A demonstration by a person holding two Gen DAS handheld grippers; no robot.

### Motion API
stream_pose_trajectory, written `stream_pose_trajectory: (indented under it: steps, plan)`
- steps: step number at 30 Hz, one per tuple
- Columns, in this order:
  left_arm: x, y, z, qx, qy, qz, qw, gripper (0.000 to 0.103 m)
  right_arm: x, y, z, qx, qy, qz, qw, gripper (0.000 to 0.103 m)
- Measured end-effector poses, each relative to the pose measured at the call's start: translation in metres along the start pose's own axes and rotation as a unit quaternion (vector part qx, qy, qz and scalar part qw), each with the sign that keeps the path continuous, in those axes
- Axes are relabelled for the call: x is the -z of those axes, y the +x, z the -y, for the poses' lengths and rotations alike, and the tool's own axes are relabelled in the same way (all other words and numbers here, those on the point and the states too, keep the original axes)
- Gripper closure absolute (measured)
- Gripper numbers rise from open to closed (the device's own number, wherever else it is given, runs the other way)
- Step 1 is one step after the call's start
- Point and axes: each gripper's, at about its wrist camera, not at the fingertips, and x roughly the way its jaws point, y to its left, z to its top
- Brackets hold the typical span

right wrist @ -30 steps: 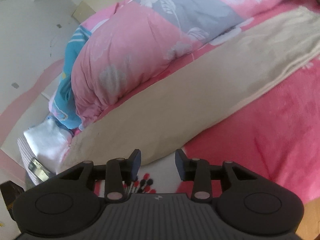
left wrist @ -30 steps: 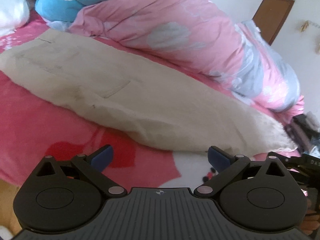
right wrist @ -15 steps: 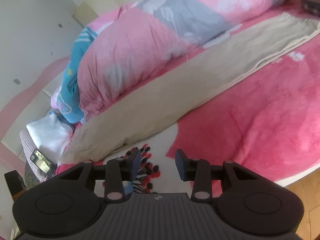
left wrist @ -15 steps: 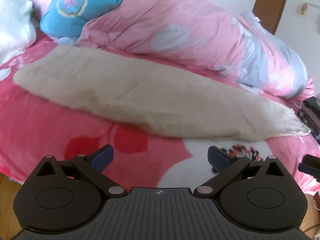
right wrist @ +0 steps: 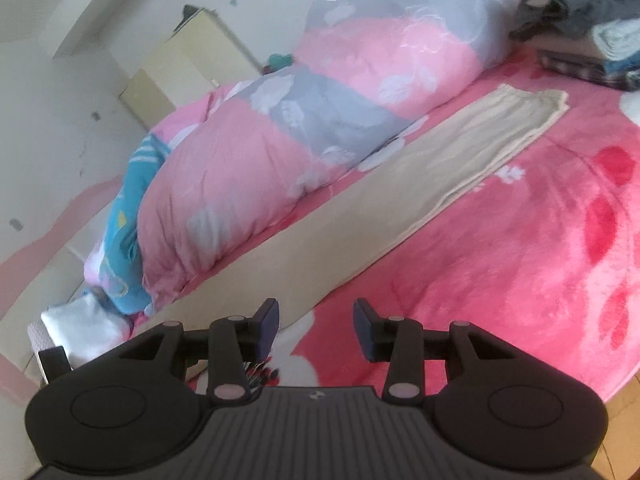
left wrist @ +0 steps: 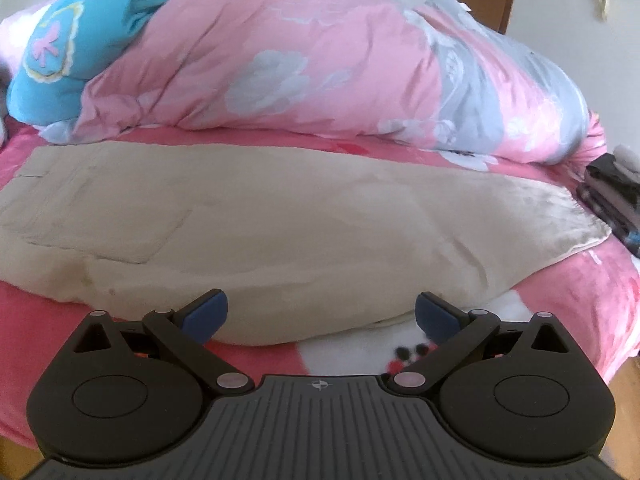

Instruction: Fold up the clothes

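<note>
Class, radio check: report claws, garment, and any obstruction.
Left claw open, empty. Right claw opening, nothing between its fingers. Beige trousers lie flat, lengthwise on pink blanket, not gripped. Rolled duvet crowds far edge.

A rolled pink quilt point(left wrist: 320, 60) hid the far side of the bed in the left wrist view, and its blue end point(left wrist: 60, 40) ran off the upper left. At the right edge, a dark stack of folded clothes point(left wrist: 612, 200) was cut off. In the right wrist view, the beige trousers' point(right wrist: 400, 208) near end vanished behind the gripper body; the pile of garments point(right wrist: 580, 20) at upper right stayed too blurred to identify.
</note>
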Motion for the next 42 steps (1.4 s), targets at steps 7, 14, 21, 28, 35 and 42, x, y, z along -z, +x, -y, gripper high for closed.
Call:
stream_pose_trajectory:
  steps: [7,14,21,28,35,42]
  plan:
    - [0.006,0.007,0.013,0.005,-0.015,0.007,0.9998,0.002,-0.016,-0.03,0.011,0.009,-0.009,0.007,1.0,0.059]
    - [0.004,0.011,0.024,-0.009,-0.017,0.01,0.9998,0.002,-0.03,-0.044,0.019,0.012,-0.027,0.003,1.0,0.059]
    - [-0.004,0.018,0.038,-0.014,-0.007,0.01,0.9998,0.002,-0.04,-0.06,0.034,0.016,-0.017,0.01,1.0,0.059]
    - [-0.005,0.02,0.056,-0.002,0.017,0.004,0.9998,0.002,-0.03,-0.099,0.04,0.039,-0.021,0.045,0.998,0.059]
    - [0.0,0.027,0.065,-0.005,0.049,0.003,0.9988,0.002,-0.021,-0.131,0.041,0.034,-0.017,0.07,0.997,0.053]
    - [-0.002,0.026,0.047,0.007,0.042,0.009,0.999,0.002,-0.03,-0.134,0.014,0.01,-0.018,0.078,0.997,0.053]
